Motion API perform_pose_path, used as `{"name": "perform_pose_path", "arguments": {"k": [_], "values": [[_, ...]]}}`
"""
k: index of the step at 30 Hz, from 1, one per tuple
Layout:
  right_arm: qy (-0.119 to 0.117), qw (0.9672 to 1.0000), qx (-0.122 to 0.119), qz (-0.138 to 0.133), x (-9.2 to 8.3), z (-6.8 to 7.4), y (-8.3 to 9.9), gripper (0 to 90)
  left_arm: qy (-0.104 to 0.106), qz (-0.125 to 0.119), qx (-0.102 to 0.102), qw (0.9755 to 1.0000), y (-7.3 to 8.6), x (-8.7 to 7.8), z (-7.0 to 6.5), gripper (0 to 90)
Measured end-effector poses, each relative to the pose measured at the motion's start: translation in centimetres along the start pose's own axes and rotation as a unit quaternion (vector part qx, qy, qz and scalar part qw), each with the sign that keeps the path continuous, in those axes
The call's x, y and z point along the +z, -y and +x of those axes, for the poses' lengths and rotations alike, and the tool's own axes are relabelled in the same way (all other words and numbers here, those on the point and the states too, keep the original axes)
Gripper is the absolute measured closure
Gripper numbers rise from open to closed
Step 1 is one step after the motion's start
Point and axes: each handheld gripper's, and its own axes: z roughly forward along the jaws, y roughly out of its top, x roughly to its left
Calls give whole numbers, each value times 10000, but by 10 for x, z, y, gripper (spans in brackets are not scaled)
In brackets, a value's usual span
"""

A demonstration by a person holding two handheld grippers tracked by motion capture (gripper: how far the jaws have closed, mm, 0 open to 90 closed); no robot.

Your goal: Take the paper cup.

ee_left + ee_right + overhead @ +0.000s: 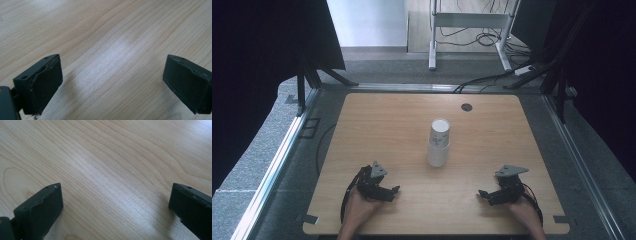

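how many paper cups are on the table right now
2. Both stand mid-table in one stack: the upper cup sits nested on the lower cup. More could be hidden inside the stack.

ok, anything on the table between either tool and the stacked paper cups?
Nothing visible. Bare wood lies between the left tool, the right tool and the paper cups; both tools are open and empty.

Two stacked paper cups (439, 142), one table (377, 130)

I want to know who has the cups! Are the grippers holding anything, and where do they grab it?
Nothing is held. The left gripper and right gripper are open over bare table, apart from the stacked paper cups.
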Motion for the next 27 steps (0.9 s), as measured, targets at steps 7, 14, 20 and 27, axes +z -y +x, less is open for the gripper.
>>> {"name": "perform_pose_path", "arguments": {"k": [7,14,20,27], "values": [[-54,10000,-66,-19,-3,2,-5,0,5,11,46,10000,-1,-2,1,37],[-94,9998,-150,19,-6,3,-11,0,95,-27,47,9999,-4,-2,2,42],[-173,9998,-51,0,-7,2,-15,0,149,-63,106,9998,-10,-1,2,47],[-184,9997,-138,67,-12,1,-27,0,266,-154,177,9994,-22,1,1,49]]}}
